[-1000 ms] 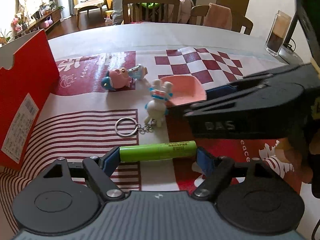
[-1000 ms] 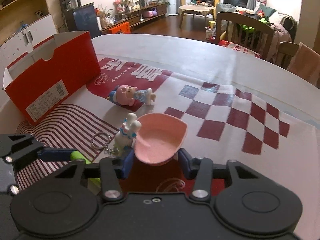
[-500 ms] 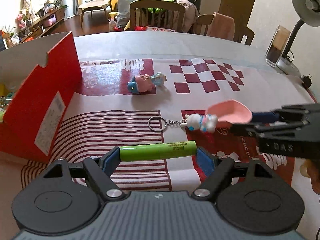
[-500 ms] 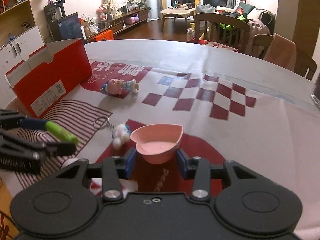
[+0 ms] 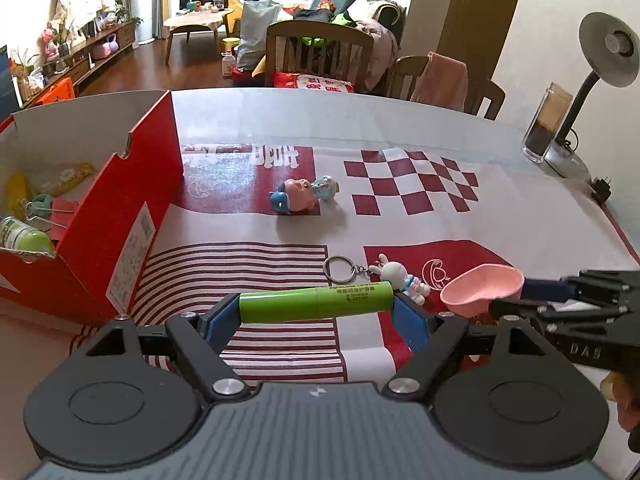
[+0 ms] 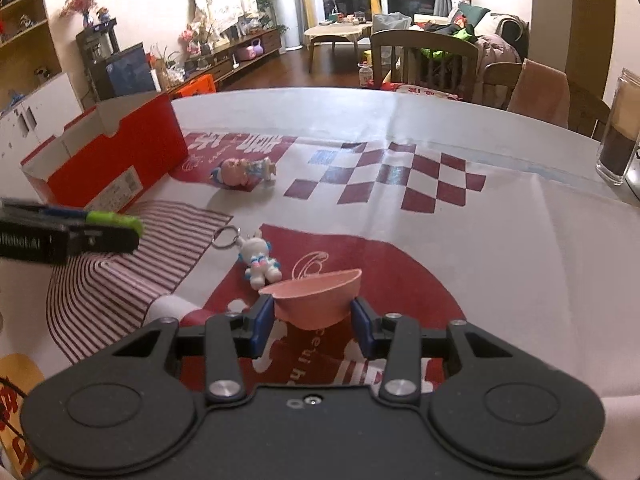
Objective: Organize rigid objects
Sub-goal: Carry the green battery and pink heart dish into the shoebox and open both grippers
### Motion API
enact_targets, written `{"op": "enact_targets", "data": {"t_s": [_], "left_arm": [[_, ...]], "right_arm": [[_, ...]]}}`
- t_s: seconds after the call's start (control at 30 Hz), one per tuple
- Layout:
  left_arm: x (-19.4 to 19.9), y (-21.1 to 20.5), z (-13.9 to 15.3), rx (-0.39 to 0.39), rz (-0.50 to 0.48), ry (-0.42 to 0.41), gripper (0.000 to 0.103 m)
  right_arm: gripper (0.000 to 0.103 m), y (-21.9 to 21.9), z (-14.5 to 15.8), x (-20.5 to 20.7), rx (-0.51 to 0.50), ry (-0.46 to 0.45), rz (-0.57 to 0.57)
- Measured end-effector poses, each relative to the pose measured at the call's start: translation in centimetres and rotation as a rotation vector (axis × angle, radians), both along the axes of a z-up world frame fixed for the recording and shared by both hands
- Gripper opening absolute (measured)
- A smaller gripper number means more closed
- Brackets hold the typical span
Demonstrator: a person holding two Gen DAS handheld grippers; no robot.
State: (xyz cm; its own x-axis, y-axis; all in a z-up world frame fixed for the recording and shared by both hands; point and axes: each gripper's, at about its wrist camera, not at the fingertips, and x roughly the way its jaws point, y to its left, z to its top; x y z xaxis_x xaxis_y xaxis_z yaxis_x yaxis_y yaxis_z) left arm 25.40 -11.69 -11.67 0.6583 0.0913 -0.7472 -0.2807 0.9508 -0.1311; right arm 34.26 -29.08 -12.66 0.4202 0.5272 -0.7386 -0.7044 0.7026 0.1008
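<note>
Left gripper clamped on the green battery; its long axis runs crosswise, spanning pad to pad, both ends seated against the blue pads. Battery is off the table, above the striped part of the tablecloth.

Right gripper closed on the pink scoop, bowl pointing forward and mouth up, also held clear of the cloth.

Key relation: the red box lies forward and to the left of my left fingers, near, open top visible with a few items already inside. The left hand is the nearer one; the right gripper sits further right, with the box well apart on its far left. I judge the battery goes in first, by swinging left over the near wall. Carried crosswise, it may catch the box rim, so I'd want height before crossing.

Still on the cloth: rabbit keychain just ahead of both grippers, pig figure further on, near the box's corner
</note>
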Motion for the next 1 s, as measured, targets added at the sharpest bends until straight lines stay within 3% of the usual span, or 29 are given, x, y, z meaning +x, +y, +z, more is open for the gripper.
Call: {"op": "enact_targets", "data": {"t_s": [0.07,0.23,0.27,0.53,0.77,1.0], "left_arm": [[-0.1,0.1,0.1,-0.002,0.002,0.0,0.082],[-0.5,0.1,-0.1,0.006,-0.008,0.009,0.082],[-0.6,0.2,-0.2,0.007,-0.008,0.013,0.082],[-1.1,1.3,-1.0,0.007,0.021,0.044,0.082],[-1.1,1.8,-1.1,0.003,0.032,0.048,0.082],[-1.4,2.3,-0.2,0.002,0.016,0.013,0.082]], "right_arm": [[0.043,0.2,-0.4,-0.2,-0.015,-0.008,0.0],[0.069,0.5,-1.9,0.0,-0.031,-0.014,0.005],[0.07,0.6,-2.1,0.1,-0.033,-0.019,0.007],[0.071,2.8,-3.4,0.8,-0.089,-0.101,0.08],[0.066,3.2,-3.4,0.7,-0.074,-0.121,0.097],[0.065,3.4,-0.2,-0.7,-0.041,-0.152,0.076]]}}
